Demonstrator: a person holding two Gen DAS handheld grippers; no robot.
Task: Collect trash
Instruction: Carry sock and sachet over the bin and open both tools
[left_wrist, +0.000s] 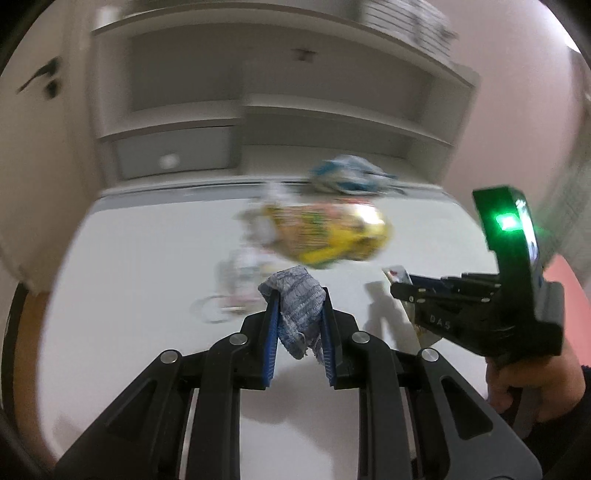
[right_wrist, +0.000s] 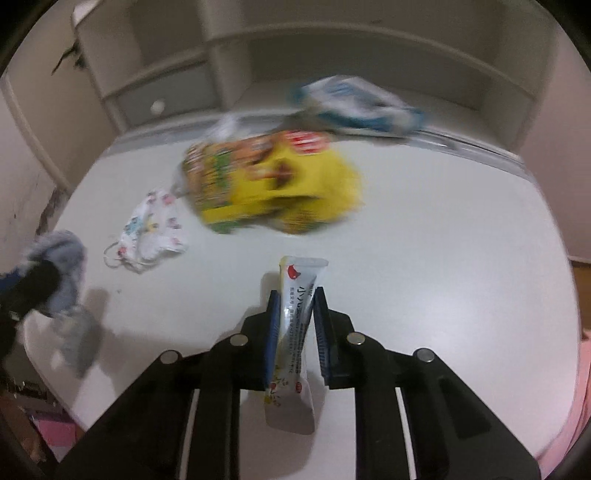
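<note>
**Both grippers loaded above the white table**

Clamped between the left gripper (left_wrist: 300, 295) pads: a crumpled grey-blue cloth (left_wrist: 299, 314), lifted clear of the white table (left_wrist: 129, 295). Pinched in the right gripper (right_wrist: 297, 295): a flattened white tube (right_wrist: 295, 332) with red print, tail end poking past the fingertips. Farther out on the tabletop, a printed face mask (right_wrist: 153, 229), then a yellow snack bag (right_wrist: 273, 181), with a blue-and-white wrapper (right_wrist: 354, 105) at the far edge beside the shelf unit (left_wrist: 258, 85)
</note>
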